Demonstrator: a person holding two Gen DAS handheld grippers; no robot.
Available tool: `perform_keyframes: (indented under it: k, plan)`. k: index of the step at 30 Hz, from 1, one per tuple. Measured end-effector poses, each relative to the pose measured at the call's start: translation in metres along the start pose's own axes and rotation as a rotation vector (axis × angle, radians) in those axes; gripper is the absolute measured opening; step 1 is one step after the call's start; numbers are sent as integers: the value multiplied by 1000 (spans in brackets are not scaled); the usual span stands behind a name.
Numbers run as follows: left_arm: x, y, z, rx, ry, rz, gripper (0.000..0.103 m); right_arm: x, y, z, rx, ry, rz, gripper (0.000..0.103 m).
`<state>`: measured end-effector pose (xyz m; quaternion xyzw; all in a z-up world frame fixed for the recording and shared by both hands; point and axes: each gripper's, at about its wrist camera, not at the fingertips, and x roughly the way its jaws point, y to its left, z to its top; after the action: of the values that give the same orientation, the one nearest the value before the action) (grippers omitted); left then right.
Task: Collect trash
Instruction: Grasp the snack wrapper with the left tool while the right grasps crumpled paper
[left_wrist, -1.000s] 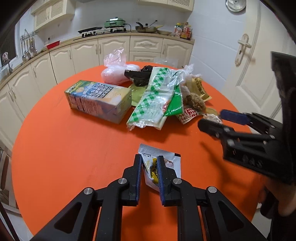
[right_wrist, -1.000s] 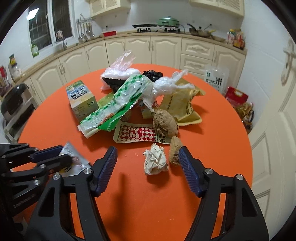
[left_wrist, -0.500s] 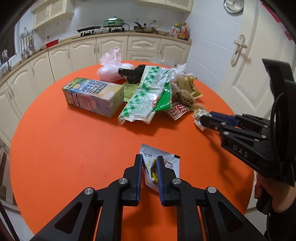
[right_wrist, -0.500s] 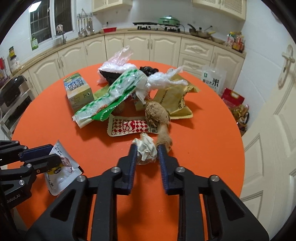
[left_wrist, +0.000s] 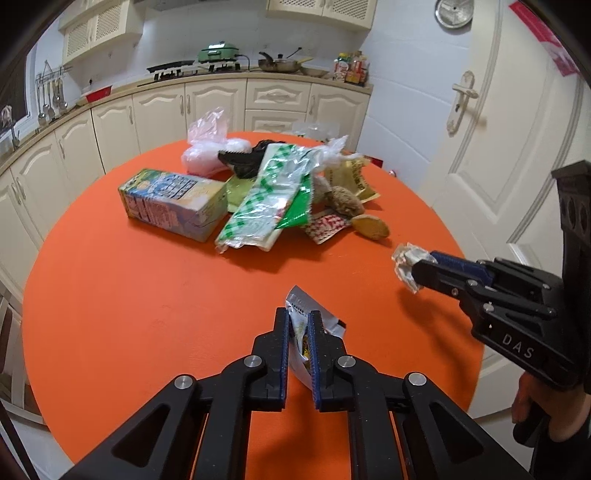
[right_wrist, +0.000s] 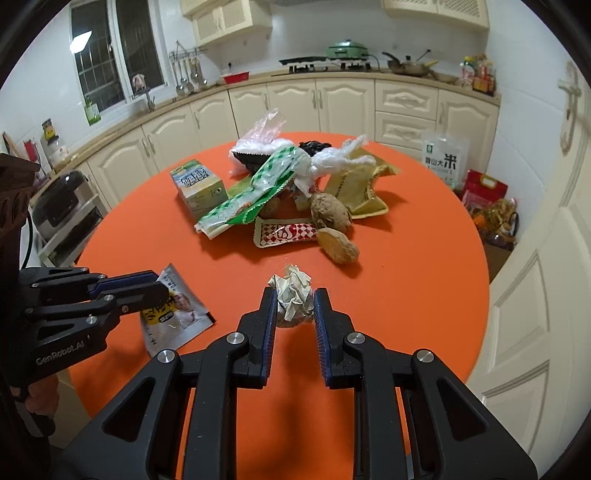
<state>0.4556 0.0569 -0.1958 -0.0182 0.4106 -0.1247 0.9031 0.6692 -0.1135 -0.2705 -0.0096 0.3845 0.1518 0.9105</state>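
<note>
My left gripper (left_wrist: 298, 325) is shut on a silver snack wrapper (left_wrist: 300, 334), held just above the round orange table (left_wrist: 129, 295); the wrapper also shows in the right wrist view (right_wrist: 173, 317). My right gripper (right_wrist: 294, 301) is shut on a crumpled paper ball (right_wrist: 293, 295), lifted over the table's near side; the ball also shows in the left wrist view (left_wrist: 404, 264). A pile of trash lies mid-table: a milk carton (left_wrist: 171, 205), a green checked bag (left_wrist: 273, 192), a red checked wrapper (right_wrist: 286, 232), a yellow packet (right_wrist: 356, 188).
Two brown sweet potatoes (right_wrist: 330, 214) lie by the pile. White and black plastic bags (left_wrist: 221, 155) sit behind it. Cream cabinets (right_wrist: 295, 107) ring the room. A white door (left_wrist: 498, 147) stands right. A rice bag (right_wrist: 445, 160) sits on the floor.
My right gripper closed on the paper ball and lifted it back from the sweet potato. My left gripper kept its hold on the wrapper and rose a little.
</note>
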Motion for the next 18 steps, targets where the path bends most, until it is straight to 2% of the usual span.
perform_keyframes:
  k: [5,9,18]
  plan:
    - [-10,-10,-3,3,-15,-2,3,-13,-7,-10,32,-12,26,19]
    - [-21,-19,-4,-5,-30,-32,1,-21,-5,-16,35,-21,39,19]
    - [-38,-45,-2,42,-46,-4,3,-38,-8,-27,68,-45,81,19]
